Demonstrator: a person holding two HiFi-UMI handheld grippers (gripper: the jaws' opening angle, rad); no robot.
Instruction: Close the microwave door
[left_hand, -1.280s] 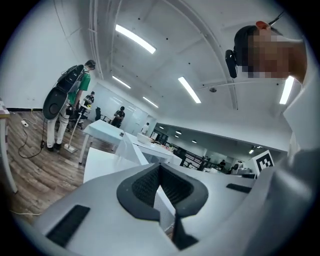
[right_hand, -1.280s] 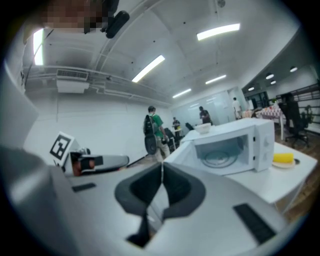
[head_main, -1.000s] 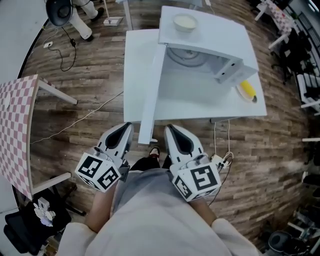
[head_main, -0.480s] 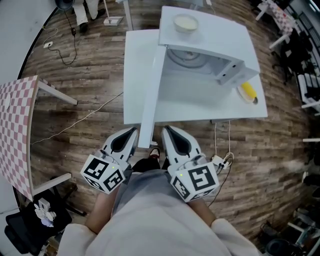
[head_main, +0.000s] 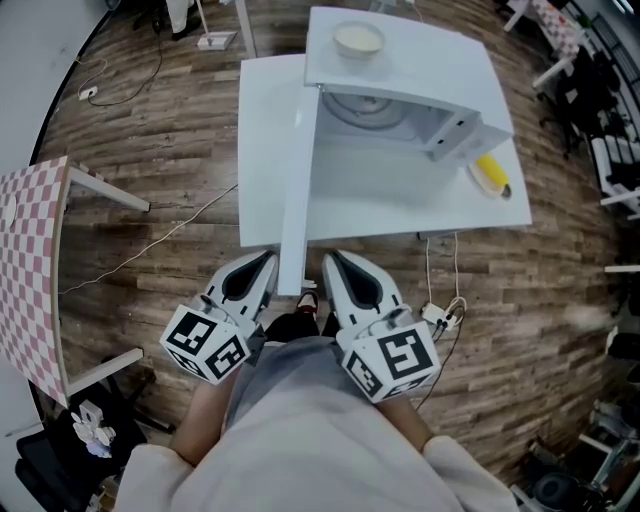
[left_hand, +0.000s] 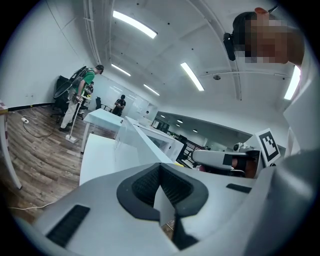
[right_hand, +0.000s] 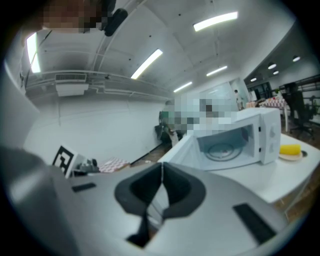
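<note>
A white microwave (head_main: 400, 55) stands on a white table (head_main: 400, 205), seen from above in the head view. Its door (head_main: 296, 190) is swung wide open and sticks out toward me past the table's near edge. The turntable (head_main: 365, 105) shows inside. My left gripper (head_main: 264, 260) hangs just left of the door's free end and my right gripper (head_main: 334, 260) just right of it. Both are shut with nothing held, and neither touches the door. The right gripper view shows the microwave (right_hand: 245, 137) with its door (right_hand: 182, 150) open; the left gripper view shows the door (left_hand: 137, 142) edge-on.
A bowl (head_main: 358, 38) sits on top of the microwave. A plate with a banana (head_main: 492, 175) lies at the table's right side. A checkered table (head_main: 30, 270) stands at the left. Cables (head_main: 440, 315) trail over the wooden floor. People stand far off in the room.
My left gripper has drawn in closer to the door's free end. The head view has shifted a little, so the table sits higher in the frame. The door stays open.
</note>
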